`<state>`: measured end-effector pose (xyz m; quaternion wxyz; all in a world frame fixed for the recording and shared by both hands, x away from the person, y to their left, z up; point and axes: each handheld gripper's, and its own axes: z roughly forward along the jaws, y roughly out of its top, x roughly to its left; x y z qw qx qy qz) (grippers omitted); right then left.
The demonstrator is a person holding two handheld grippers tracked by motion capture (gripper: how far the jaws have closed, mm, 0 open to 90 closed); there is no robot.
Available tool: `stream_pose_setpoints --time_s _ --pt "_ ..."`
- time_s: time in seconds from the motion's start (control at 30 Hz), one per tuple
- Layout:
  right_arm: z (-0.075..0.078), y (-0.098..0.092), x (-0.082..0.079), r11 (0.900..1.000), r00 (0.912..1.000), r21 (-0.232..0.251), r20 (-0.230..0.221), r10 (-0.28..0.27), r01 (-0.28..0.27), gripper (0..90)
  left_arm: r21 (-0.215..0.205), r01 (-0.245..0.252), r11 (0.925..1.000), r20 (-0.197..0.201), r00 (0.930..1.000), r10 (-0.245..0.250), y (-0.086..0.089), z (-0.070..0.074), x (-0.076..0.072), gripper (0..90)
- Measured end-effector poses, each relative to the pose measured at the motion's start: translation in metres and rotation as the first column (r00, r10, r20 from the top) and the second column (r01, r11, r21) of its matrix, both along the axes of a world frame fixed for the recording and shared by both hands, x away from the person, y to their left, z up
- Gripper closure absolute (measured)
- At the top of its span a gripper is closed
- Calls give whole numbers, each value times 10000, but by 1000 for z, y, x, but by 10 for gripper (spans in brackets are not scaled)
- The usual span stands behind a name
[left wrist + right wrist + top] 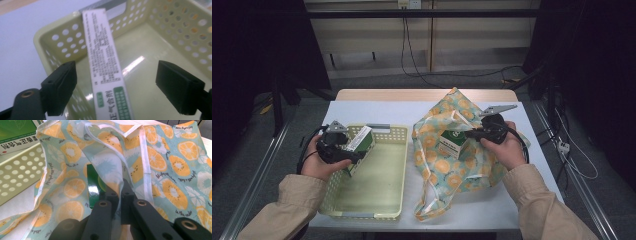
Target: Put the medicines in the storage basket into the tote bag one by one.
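From above, the white table carries a basket and a bag. Left gripper: jaws apart around the box, which we judge may drop. Right gripper: jaws clamped on bag fabric, which may slip.

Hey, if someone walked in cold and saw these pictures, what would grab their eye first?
Probably the bright orange-slice print bag right of centre on the table, its edge pinched by the shut right tool, with a green-and-white box showing inside it. Next, the pale yellow perforated basket at left, where another green-and-white carton stands between the jaws of the open left tool.
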<state>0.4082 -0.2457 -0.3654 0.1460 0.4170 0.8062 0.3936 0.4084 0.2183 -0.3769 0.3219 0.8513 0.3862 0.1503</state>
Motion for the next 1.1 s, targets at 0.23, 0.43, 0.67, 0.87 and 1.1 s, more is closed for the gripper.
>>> stream_pose_setpoints --time_s 0.23,0.43,0.67,0.87,1.1 --pt "0 1 0 10000 10000 30 1 13 -13 890 281 -517 9983 -345 9980 527 4 -8 -1 464" --pt "-3 0 0 10000 10000 63 -23 5 -4 890 145 -885 9960 -632 9940 892 1 -8 -3 624" --pt "-2 -1 0 10000 10000 86 -12 -15 15 890 -966 -699 9929 -698 9956 633 -10 14 -8 627" --pt "-1 -4 0 9999 10000 121 19 -57 57 890 -1776 497 9829 -298 9980 -558 -39 52 -18 627" --pt "3 -3 -1 10000 10000 71 94 -25 25 890 -2308 1726 9576 -88 9837 -1794 -81 76 -25 627"
